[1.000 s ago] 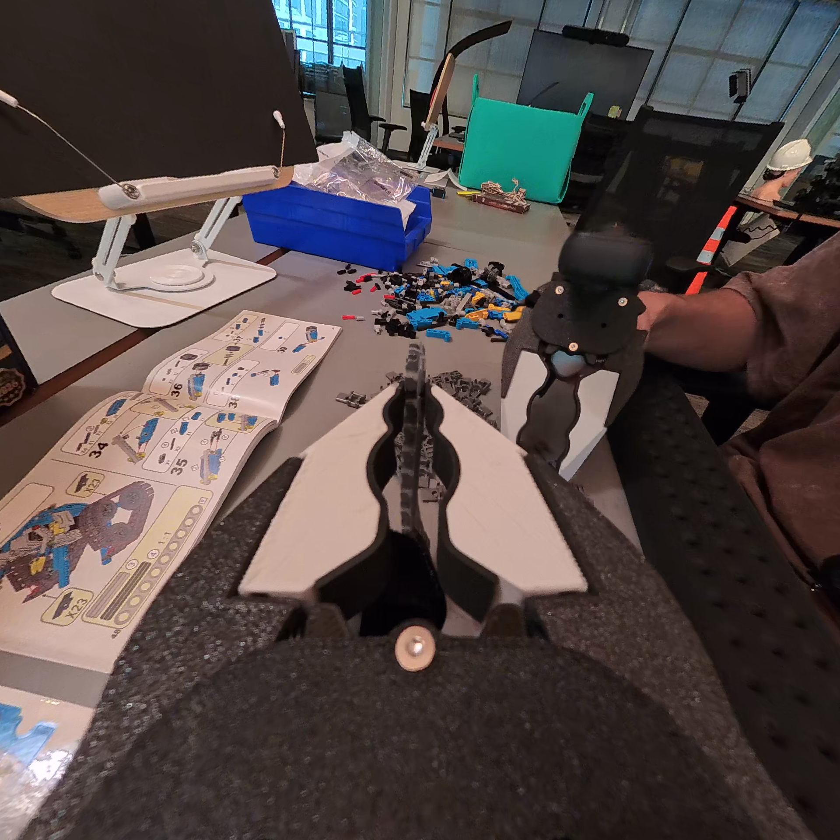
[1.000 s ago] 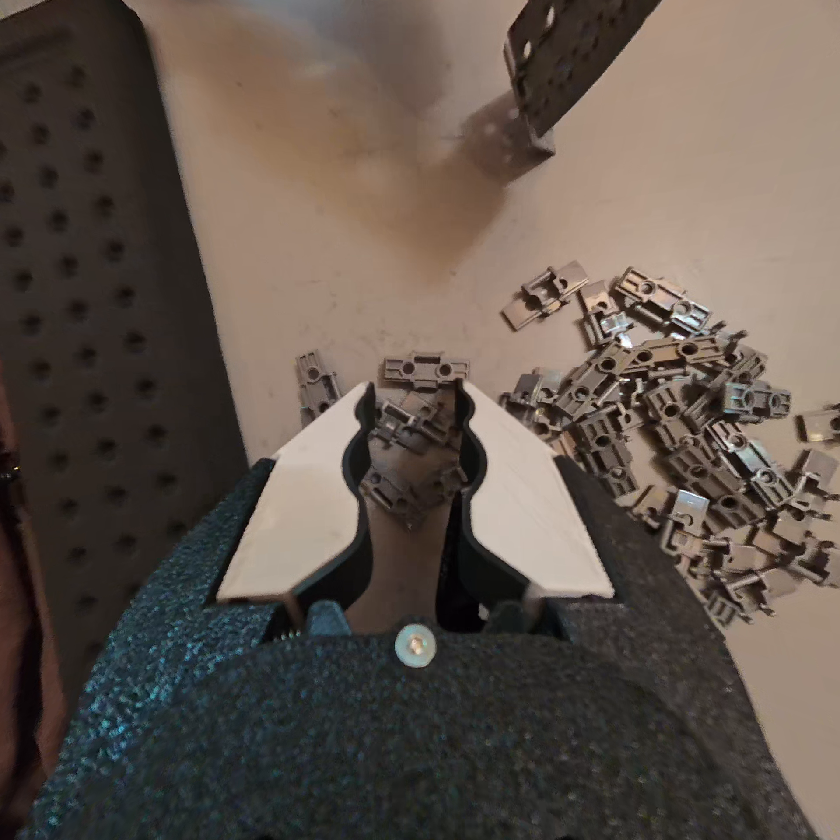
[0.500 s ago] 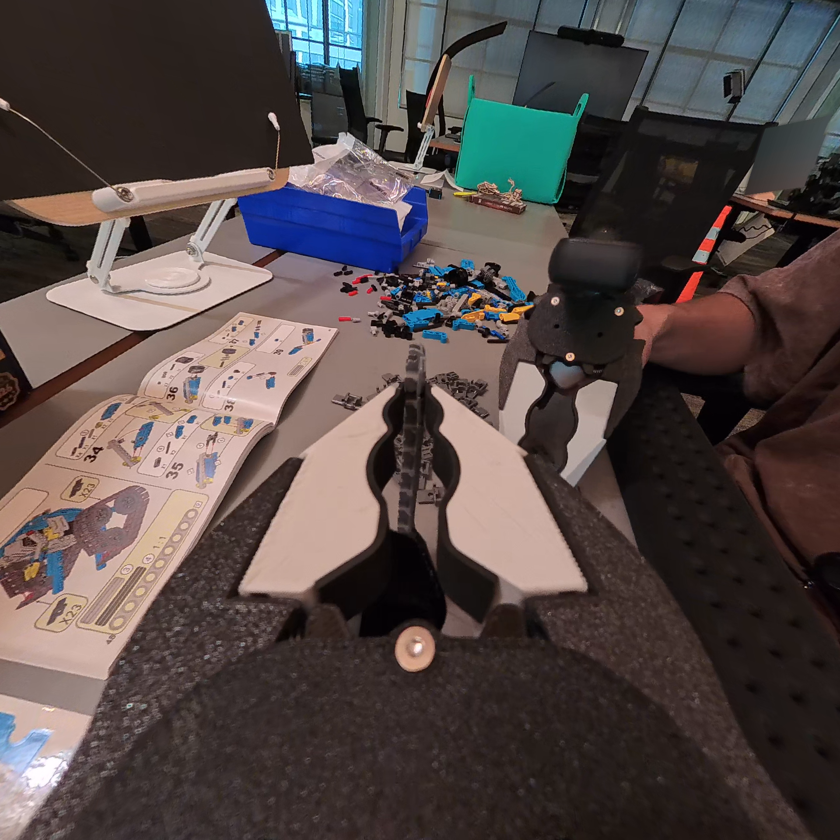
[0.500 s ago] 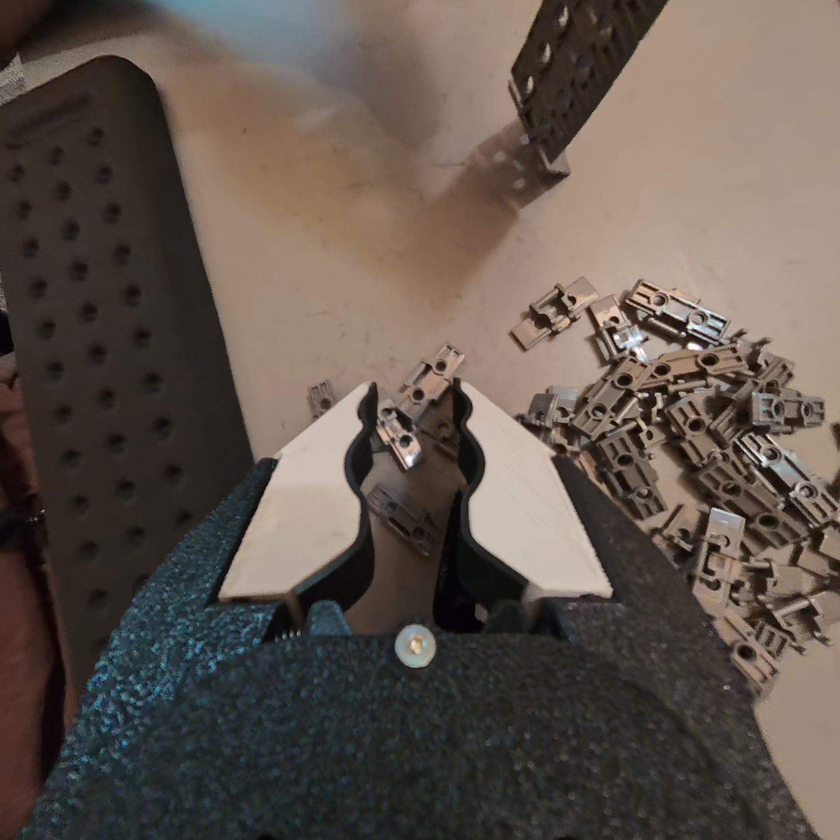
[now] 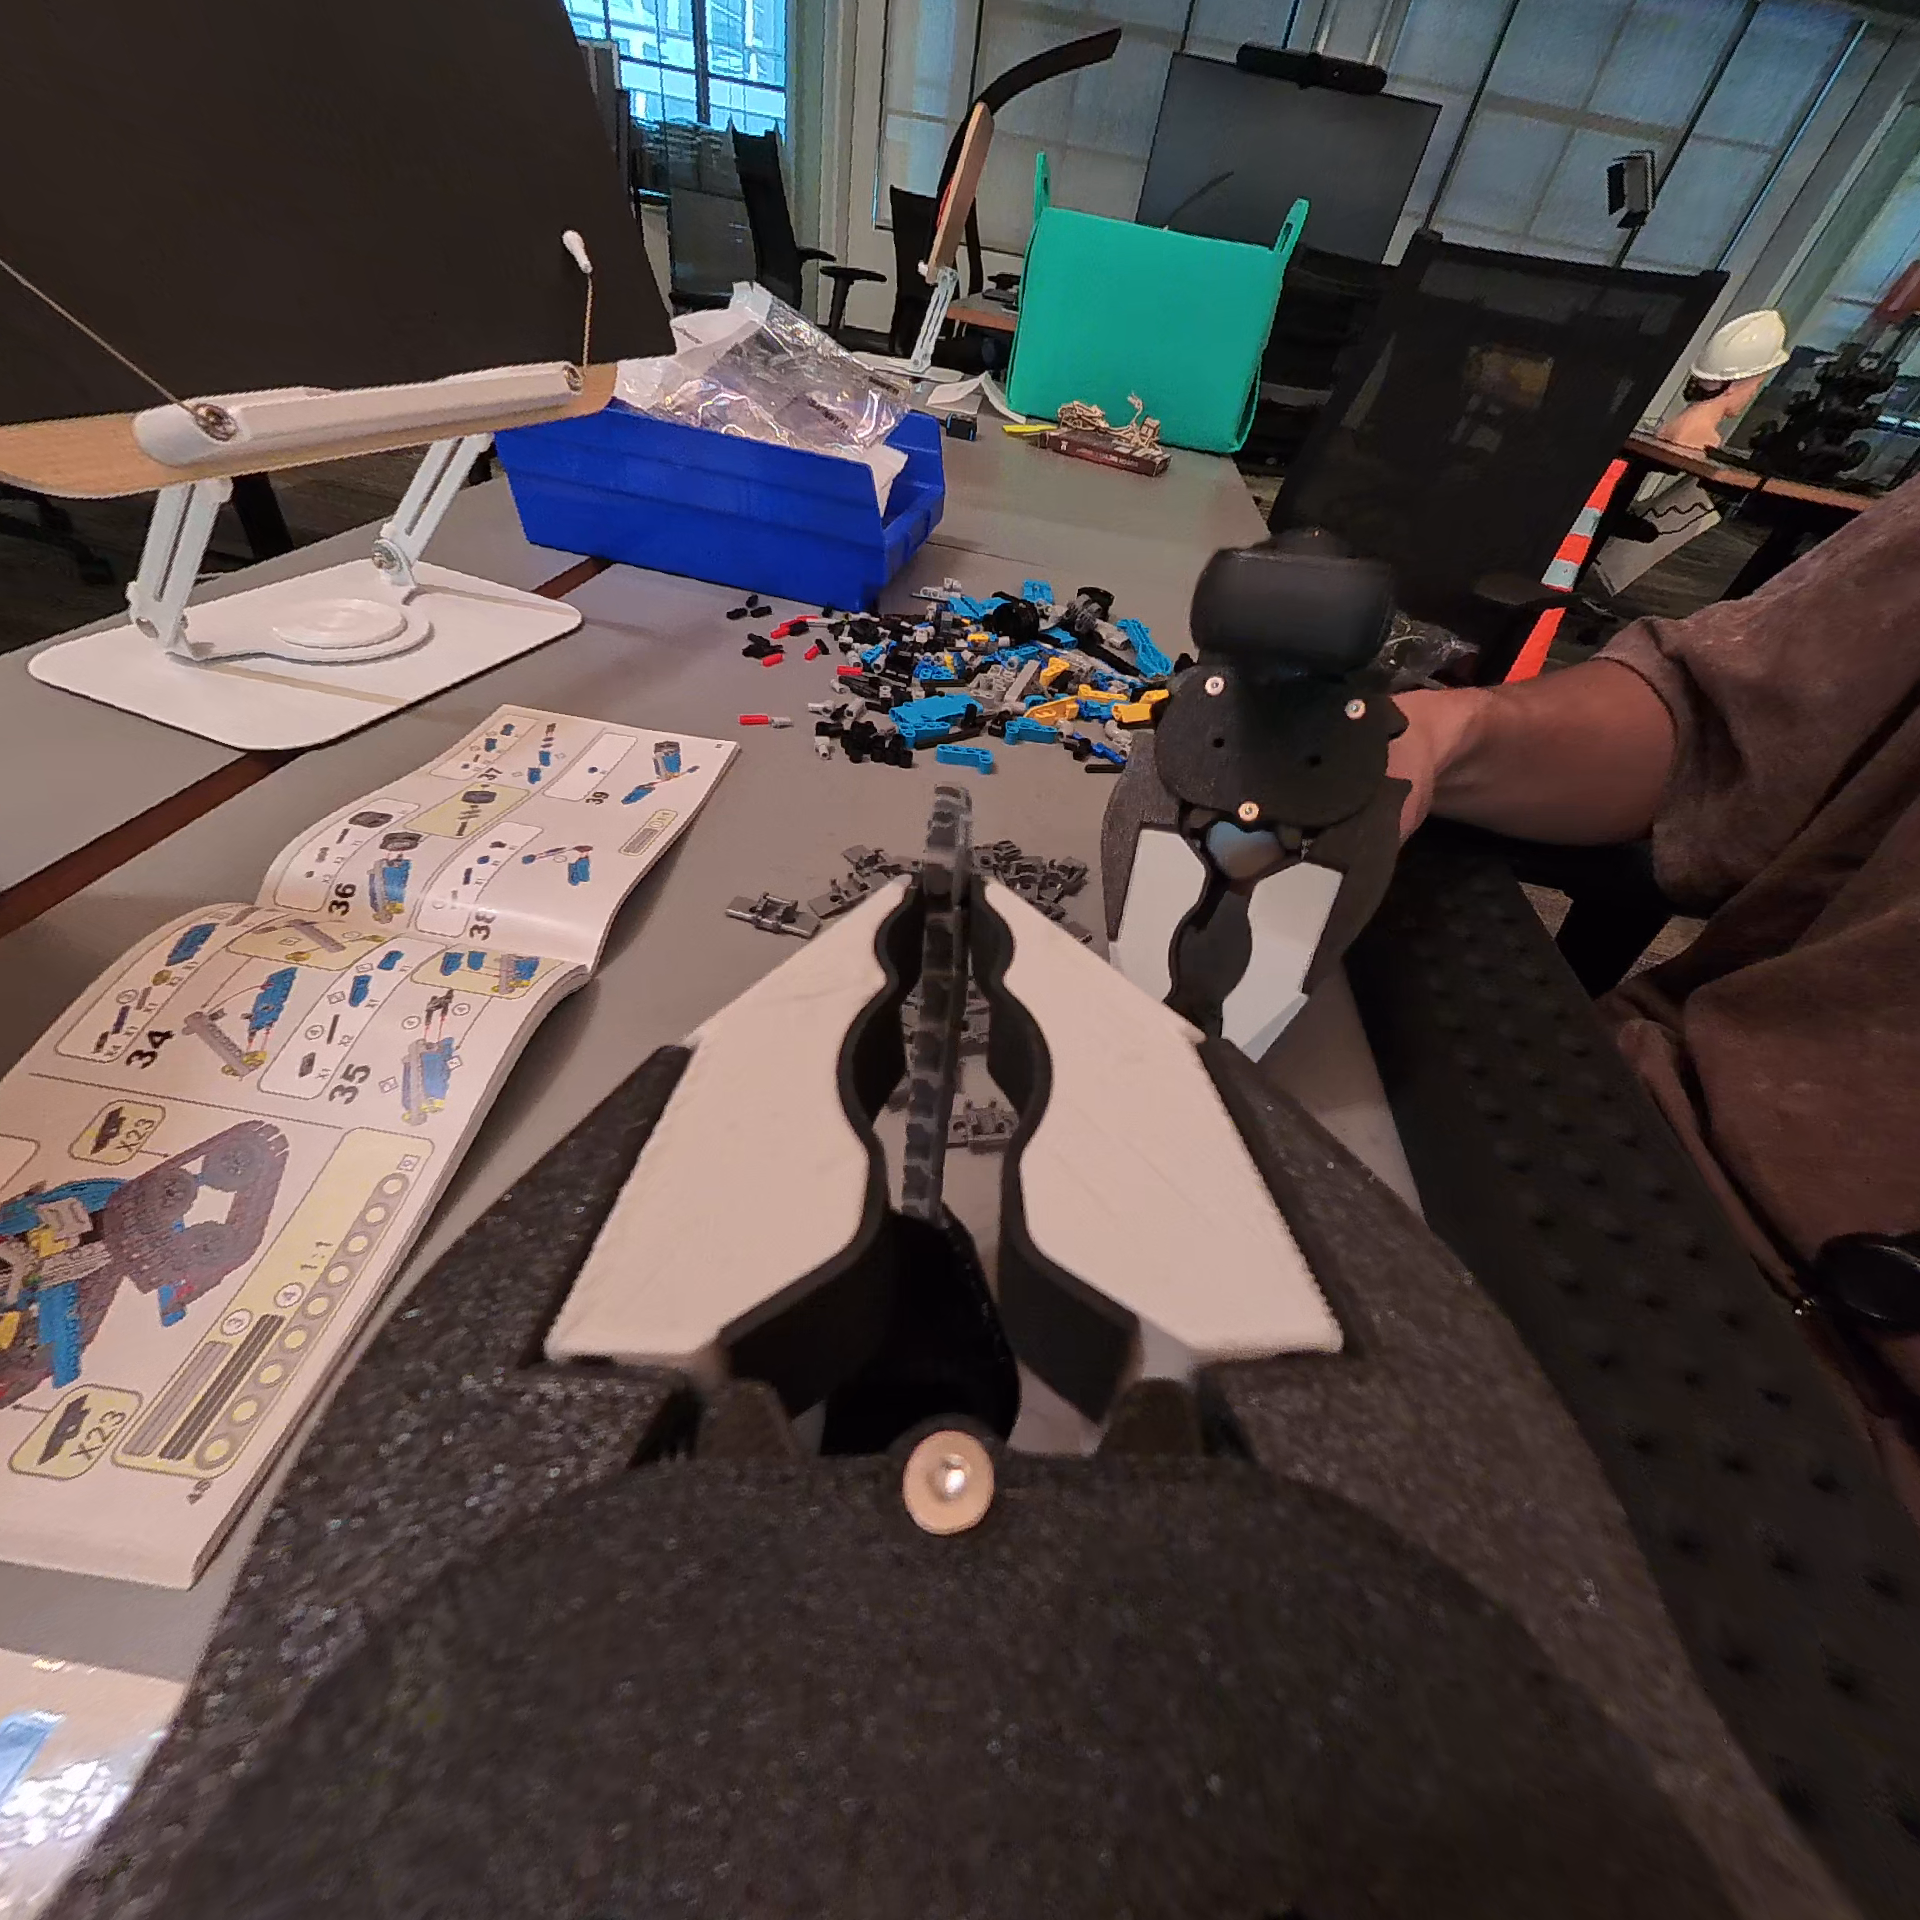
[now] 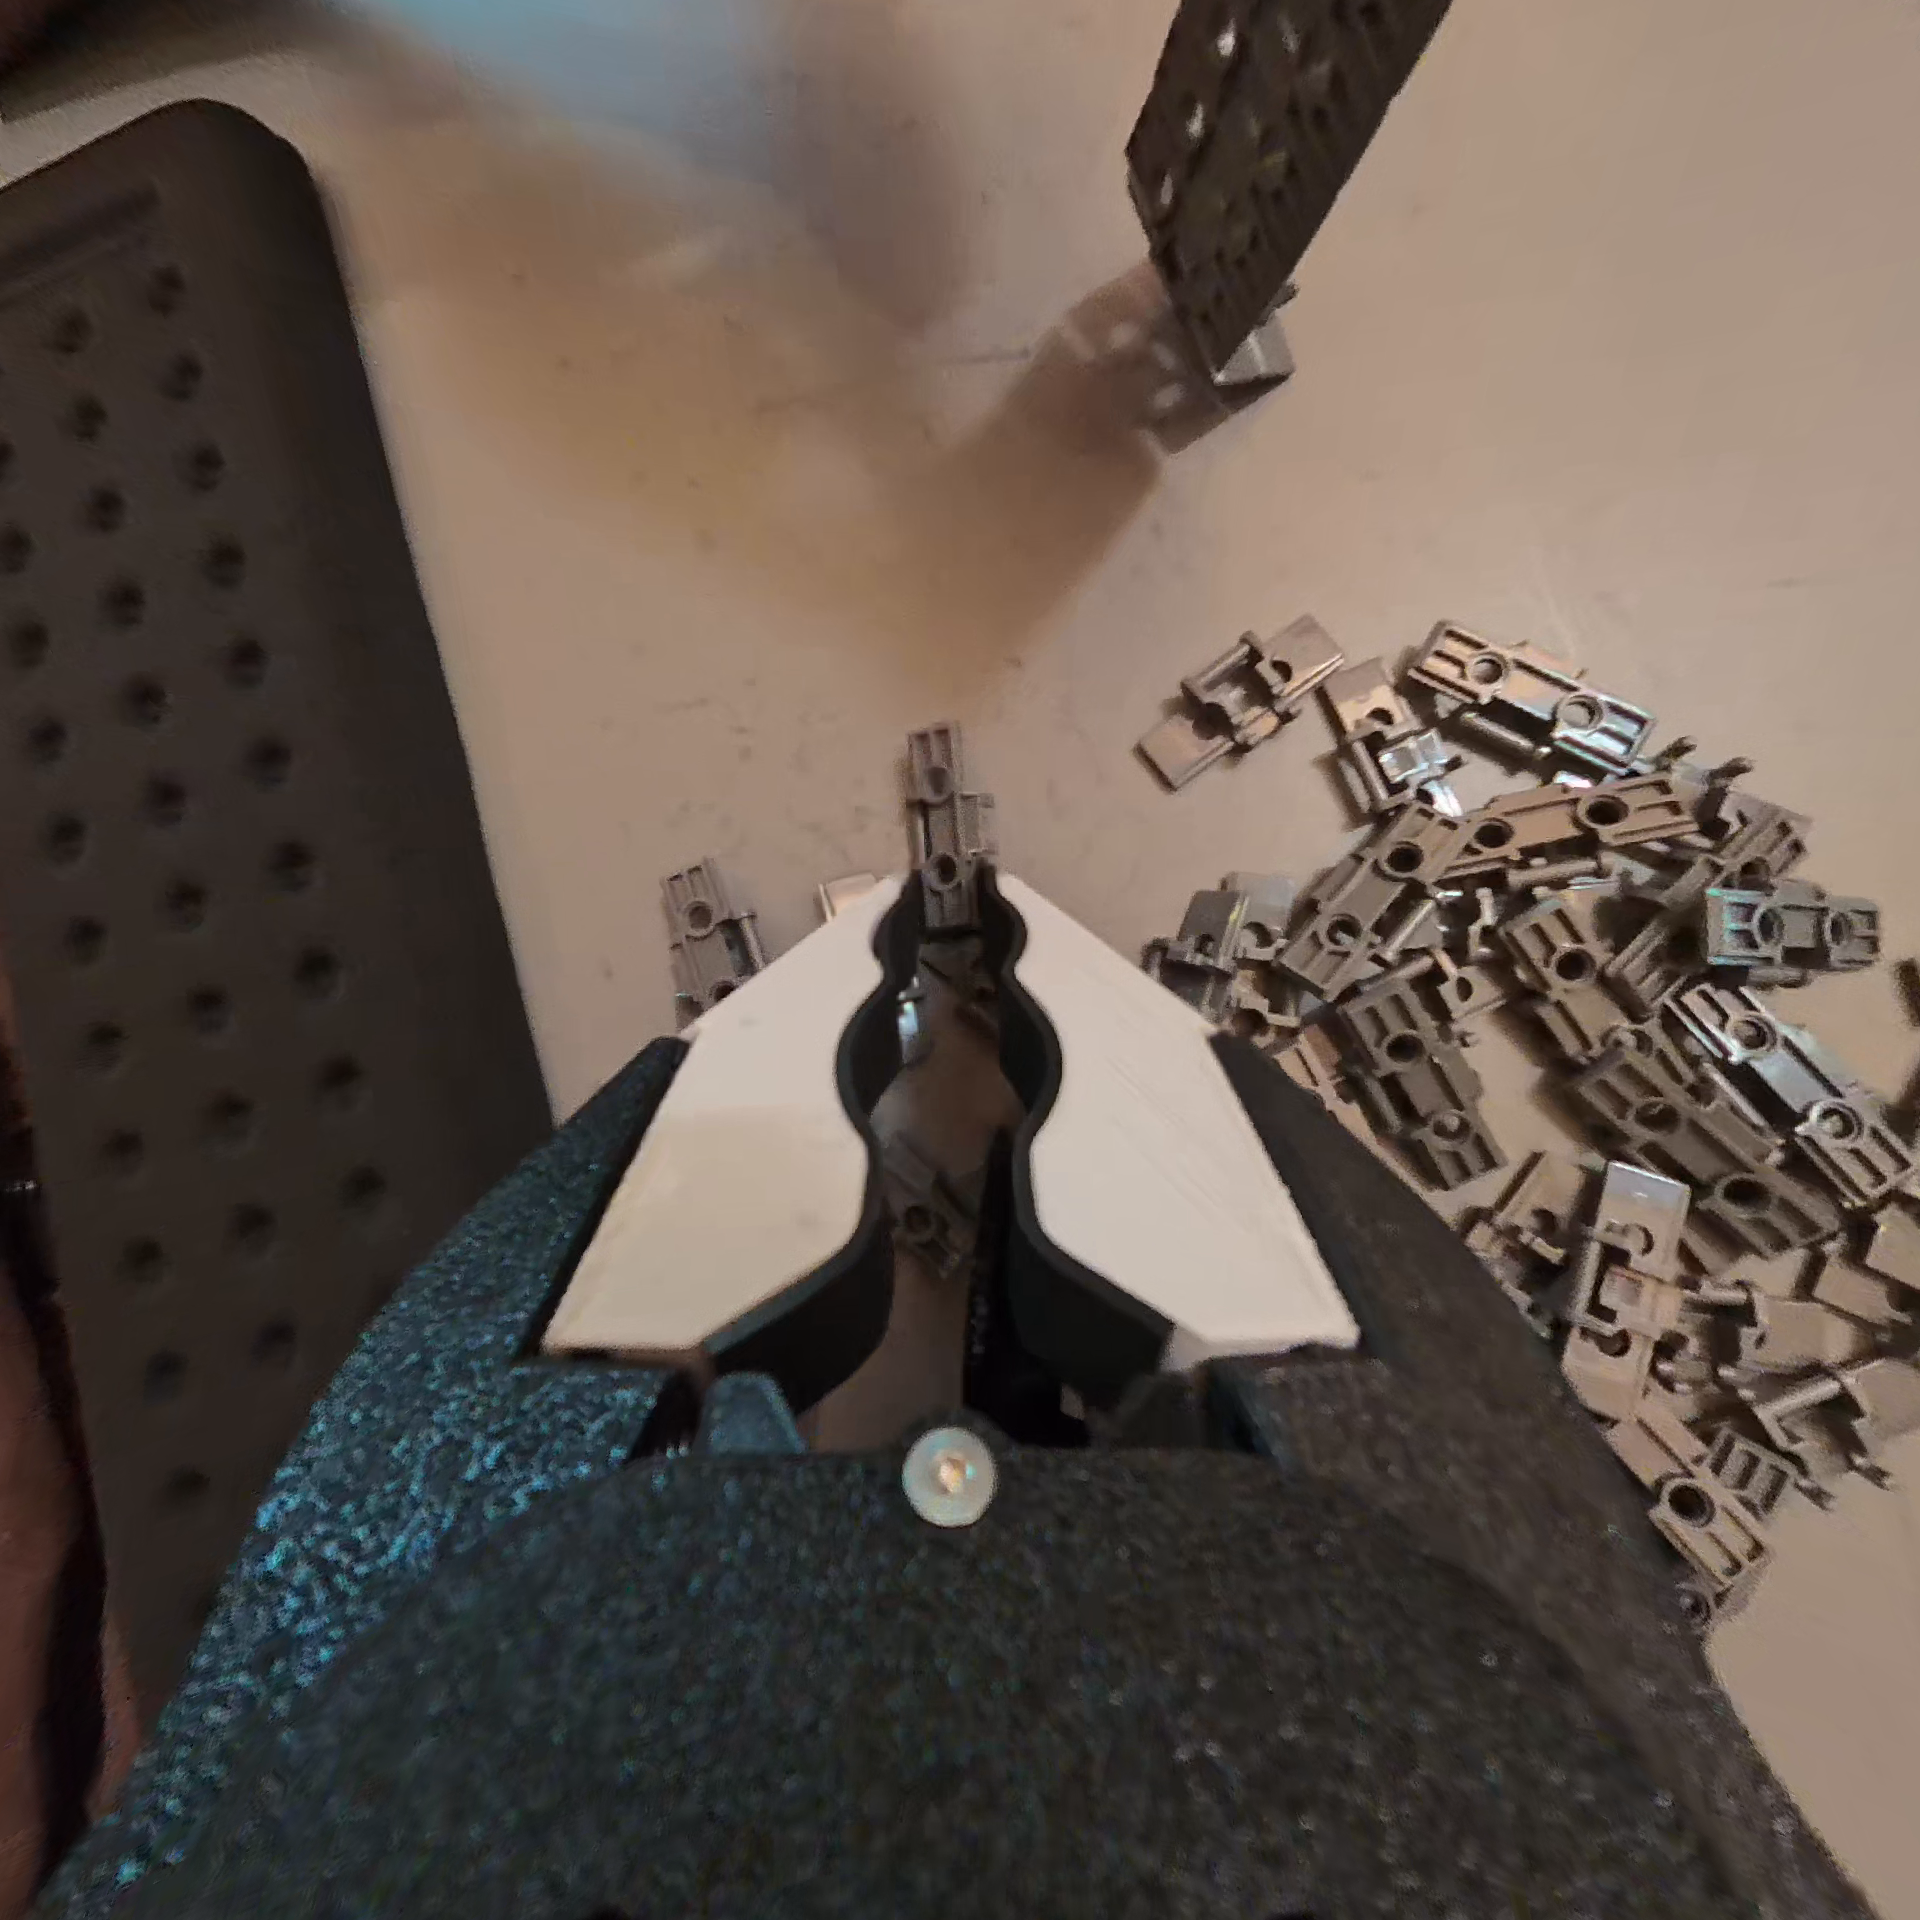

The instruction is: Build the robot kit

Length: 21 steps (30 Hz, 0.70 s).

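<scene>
Left tongs (image 5: 948,883), clamped together on an assembled strip of grey track links (image 5: 940,997), which stood on edge between my fingers and jutted past the tips. Right tongs (image 6: 943,894), closed on a single grey track link (image 6: 940,831) pinched at one end, its free end pointing forward; this link hung clear of the table (image 6: 1558,312), just beside the loose heap of like links (image 6: 1558,1039), as far as the blurred wrist view allowed me to judge. The strip's far end (image 6: 1236,177) showed at the upper edge of the right view, well apart from the held link.

Table: grey, long. On it lay an open instruction booklet (image 5: 343,987) to my left, a scatter of blue, black and yellow pieces (image 5: 987,686) beyond the grey heap, a blue bin (image 5: 717,509) holding clear bags, and a white stand (image 5: 312,644). A perforated black pad (image 6: 187,727) lay along the near edge. Room: an office with glazed walls, chairs and a green crate (image 5: 1143,322).
</scene>
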Each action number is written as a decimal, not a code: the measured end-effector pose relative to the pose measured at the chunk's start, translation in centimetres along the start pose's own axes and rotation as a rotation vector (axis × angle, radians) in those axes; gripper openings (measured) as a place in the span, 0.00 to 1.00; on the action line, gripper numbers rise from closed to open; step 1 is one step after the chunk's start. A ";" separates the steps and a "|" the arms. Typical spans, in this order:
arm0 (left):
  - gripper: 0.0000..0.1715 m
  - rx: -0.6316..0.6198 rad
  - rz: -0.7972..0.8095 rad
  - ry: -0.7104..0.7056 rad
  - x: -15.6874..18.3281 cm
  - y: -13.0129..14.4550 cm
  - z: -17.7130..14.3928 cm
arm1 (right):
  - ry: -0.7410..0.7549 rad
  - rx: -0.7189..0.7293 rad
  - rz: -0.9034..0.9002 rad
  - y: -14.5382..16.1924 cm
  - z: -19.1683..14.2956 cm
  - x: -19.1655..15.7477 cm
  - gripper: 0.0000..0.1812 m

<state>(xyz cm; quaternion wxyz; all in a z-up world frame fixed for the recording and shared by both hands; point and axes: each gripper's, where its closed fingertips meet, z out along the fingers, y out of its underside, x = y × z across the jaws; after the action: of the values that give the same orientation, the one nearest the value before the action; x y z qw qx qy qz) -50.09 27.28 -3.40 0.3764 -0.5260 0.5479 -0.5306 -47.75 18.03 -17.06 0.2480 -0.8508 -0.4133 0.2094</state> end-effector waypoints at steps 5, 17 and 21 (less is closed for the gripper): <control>0.04 -0.010 -0.008 0.036 0.6 0.2 0.3 | 0.002 0.042 -0.017 -0.7 -0.5 0.2 0.05; 0.04 -0.052 -0.027 0.170 3.1 1.4 1.6 | 0.265 0.285 -0.273 -11.3 -10.8 4.4 0.05; 0.04 -0.056 -0.001 0.200 3.9 1.4 1.7 | 0.121 0.236 -0.237 -11.1 -8.8 3.6 0.05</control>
<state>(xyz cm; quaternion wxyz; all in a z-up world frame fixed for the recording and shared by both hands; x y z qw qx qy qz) -49.35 22.98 -4.50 0.3044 -0.4811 0.5971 -0.5652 -47.38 24.72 -4.10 0.3935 -0.7721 -0.4676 0.1742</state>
